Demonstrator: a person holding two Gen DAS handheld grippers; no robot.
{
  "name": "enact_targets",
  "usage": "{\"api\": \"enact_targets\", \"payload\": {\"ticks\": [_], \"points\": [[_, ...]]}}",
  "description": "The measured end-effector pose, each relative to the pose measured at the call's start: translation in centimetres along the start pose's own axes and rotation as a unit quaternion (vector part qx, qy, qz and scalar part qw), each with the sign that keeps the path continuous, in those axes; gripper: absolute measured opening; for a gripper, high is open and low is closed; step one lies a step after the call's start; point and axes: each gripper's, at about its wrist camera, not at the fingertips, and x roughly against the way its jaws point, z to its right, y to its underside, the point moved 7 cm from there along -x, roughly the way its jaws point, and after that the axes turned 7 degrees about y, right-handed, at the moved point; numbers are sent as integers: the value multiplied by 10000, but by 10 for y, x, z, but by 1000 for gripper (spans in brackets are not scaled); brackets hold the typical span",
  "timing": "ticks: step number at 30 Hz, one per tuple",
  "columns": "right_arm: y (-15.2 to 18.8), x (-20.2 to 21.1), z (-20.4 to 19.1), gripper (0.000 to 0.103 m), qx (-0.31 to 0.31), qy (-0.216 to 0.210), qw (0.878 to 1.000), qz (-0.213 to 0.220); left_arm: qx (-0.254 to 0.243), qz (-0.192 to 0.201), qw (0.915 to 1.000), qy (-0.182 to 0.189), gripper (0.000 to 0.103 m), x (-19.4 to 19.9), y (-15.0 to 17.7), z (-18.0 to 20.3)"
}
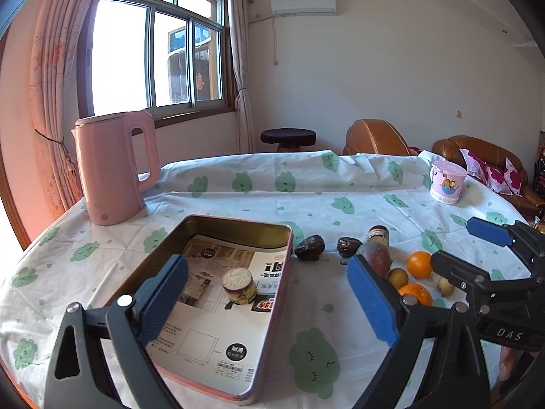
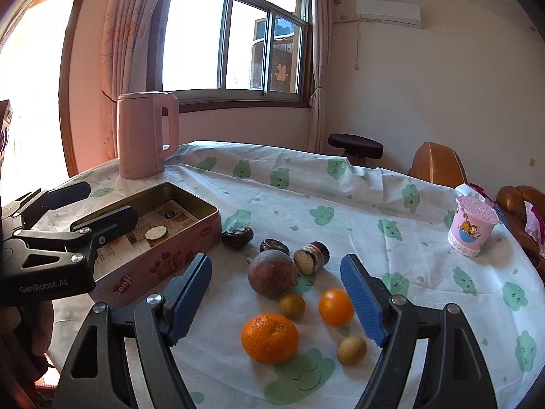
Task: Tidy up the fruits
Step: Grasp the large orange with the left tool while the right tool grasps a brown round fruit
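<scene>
Covering the desk [image 2: 425, 238] is a white cloth printed with green clouds, and the open tin [image 2: 190, 235] is taken as the landmark. One pink kettle [image 2: 144, 133] is seen behind the tin, and one pink lidded cup [image 2: 471, 226] is set well apart to its right, near the far edge. One tin is counted; a printed paper sheet [image 1: 218, 310] is laid on its floor, and on that sheet one cut cylindrical fruit piece [image 1: 239, 286] is stood. To the right of the tin, outside it, nine items are counted on the cloth: one large brown round fruit [image 2: 271, 273], one large orange [image 2: 269, 338], one smaller orange [image 2: 336, 306], one cut cylindrical piece [image 2: 311, 256] lying on its side, two dark wrinkled fruits [image 2: 237, 237] [image 2: 274, 246] nearest the tin wall, and two small yellow-green fruits [image 2: 292, 305] [image 2: 352, 350]. The left tool [image 1: 269, 303] is held wide over the tin's near right side, with nothing gripped. The right tool [image 2: 276, 303] is likewise spread wide, the loose fruits being framed between its blue pads [image 2: 362, 303], none touched.
</scene>
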Motion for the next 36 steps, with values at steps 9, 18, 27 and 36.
{"api": "enact_targets", "payload": {"ticks": [9, 18, 27, 36], "points": [[26, 10, 53, 80, -355, 461, 9982, -105, -253, -326, 9985, 372, 96, -15, 15, 49], [49, 9, 89, 80, -612, 785, 9946, -296, -538, -697, 9927, 827, 96, -34, 26, 96], [58, -2, 92, 80, -578, 701, 9944, -535, -720, -1380, 9784, 1362, 77, -61, 45, 129], [65, -28, 82, 73, -703, 277, 9921, -998, -631, -1775, 9655, 1796, 51, -69, 56, 134]]}}
